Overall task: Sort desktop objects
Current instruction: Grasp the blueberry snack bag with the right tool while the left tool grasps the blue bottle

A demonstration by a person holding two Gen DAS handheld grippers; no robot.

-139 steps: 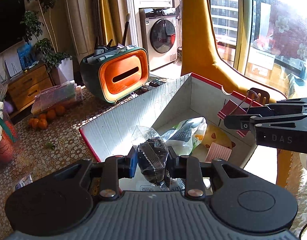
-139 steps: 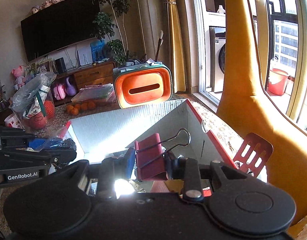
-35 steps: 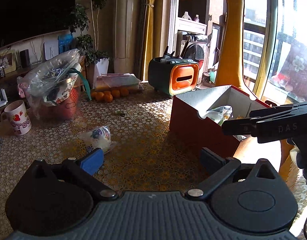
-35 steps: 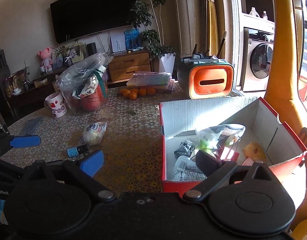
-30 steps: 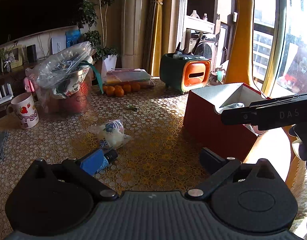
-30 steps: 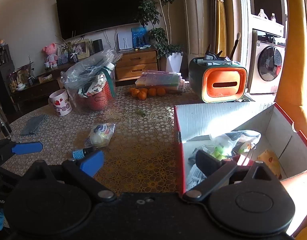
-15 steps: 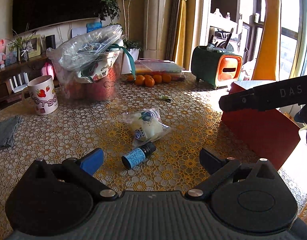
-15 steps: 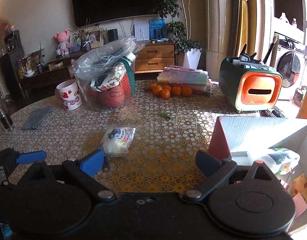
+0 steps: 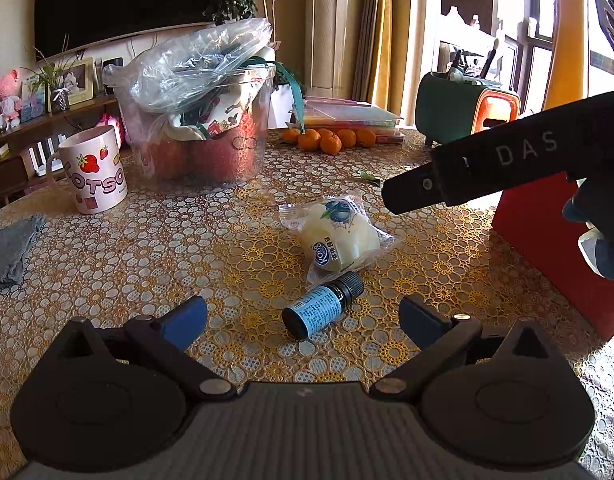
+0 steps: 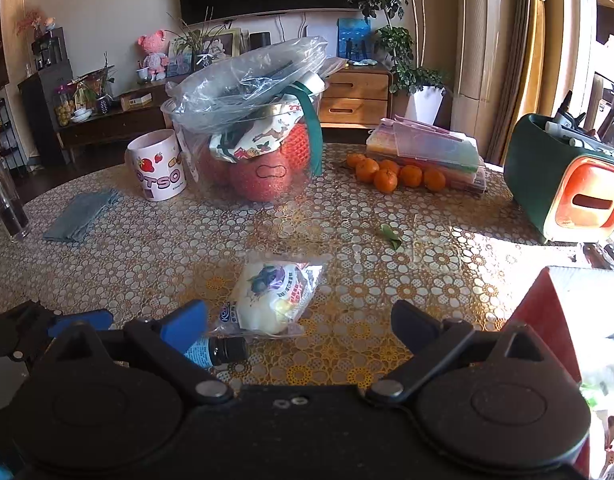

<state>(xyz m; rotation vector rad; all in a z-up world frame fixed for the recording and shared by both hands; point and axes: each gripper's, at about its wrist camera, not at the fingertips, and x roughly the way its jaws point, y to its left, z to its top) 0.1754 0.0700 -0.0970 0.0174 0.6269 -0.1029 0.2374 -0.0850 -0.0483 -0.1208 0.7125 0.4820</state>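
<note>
A small dark bottle with a blue label (image 9: pixel 322 306) lies on its side on the patterned tablecloth, right between the fingers of my open left gripper (image 9: pixel 303 318). Just beyond it lies a wrapped white snack (image 9: pixel 339 237) in clear plastic. In the right wrist view the snack (image 10: pixel 271 294) sits ahead of my open right gripper (image 10: pixel 299 322), and the bottle (image 10: pixel 215 351) peeks out by its left finger. Nothing is held by either gripper. The red cardboard box (image 9: pixel 547 240) stands at the right; its corner (image 10: pixel 547 304) shows in the right wrist view.
A clear tub with a plastic bag and red fruit (image 10: pixel 255 128), a strawberry mug (image 10: pixel 159 168), a grey cloth (image 10: pixel 81 216) and a glass (image 10: pixel 5 200) stand at the back left. Oranges (image 10: pixel 391 174), a flat plastic case (image 10: pixel 427 148) and an orange-green organiser (image 10: pixel 575 188) are at the back right.
Both grippers let go of the bag and the binder clip into the box, opened, and swung left away from it. The bottle and snack now lie close in front of them.
</note>
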